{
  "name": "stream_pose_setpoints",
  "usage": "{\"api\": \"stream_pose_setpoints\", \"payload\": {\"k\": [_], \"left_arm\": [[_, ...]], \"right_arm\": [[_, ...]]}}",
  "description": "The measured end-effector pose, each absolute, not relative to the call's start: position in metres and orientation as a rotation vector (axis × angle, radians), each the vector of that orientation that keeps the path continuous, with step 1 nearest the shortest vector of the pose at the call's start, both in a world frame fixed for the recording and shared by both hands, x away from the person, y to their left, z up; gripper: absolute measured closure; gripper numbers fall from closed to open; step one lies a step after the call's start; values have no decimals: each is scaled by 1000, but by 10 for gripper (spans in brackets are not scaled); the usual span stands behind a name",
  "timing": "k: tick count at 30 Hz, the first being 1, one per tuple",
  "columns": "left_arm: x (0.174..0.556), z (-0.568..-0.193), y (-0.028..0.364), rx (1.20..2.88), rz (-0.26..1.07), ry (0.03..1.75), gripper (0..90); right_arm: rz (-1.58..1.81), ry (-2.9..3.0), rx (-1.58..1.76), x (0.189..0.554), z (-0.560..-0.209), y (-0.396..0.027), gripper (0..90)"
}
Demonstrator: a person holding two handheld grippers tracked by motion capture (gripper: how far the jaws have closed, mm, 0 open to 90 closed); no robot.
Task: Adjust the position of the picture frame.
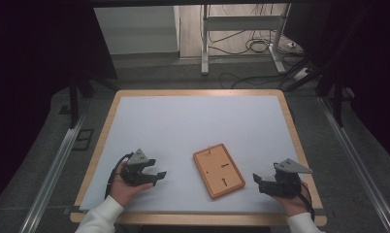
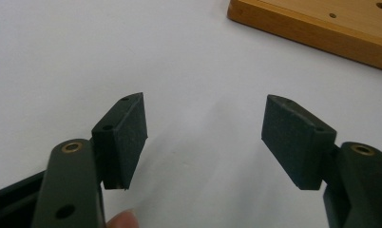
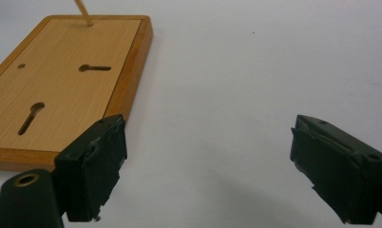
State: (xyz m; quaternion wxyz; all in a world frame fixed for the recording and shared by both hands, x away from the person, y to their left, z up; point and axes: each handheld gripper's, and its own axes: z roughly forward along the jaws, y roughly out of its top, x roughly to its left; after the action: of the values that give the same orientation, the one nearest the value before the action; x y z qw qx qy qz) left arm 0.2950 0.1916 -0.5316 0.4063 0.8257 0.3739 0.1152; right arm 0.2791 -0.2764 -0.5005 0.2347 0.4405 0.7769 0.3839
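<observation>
1. Your high view looks forward and down from above your side of the white-topped table with a light wood rim, taking in the whole top with the grey floor beyond it at the upper frame.
2. Your left gripper view sits low and close to the tabletop, looking along its open black jaws, with a corner of the flat rectangular orange-brown wooden board at its upper right.
3. Your right gripper view is equally low and close, facing that same board at its upper left.
4. All three views share the board, lower centre from above.
</observation>
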Motion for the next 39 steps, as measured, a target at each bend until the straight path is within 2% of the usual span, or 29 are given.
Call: {"api": "stream_pose_setpoints", "payload": {"k": [16,32,39], "left_arm": [[286,-527,191,2060,325,940,307],[289,-523,185,2068,326,920,302],[299,-514,170,2077,285,862,300]], "right_arm": [[1041,2150,1195,265,-504,-285,153],[1034,2169,1151,272,-510,-285,166],[1031,2156,1154,271,-510,-287,169]]}}
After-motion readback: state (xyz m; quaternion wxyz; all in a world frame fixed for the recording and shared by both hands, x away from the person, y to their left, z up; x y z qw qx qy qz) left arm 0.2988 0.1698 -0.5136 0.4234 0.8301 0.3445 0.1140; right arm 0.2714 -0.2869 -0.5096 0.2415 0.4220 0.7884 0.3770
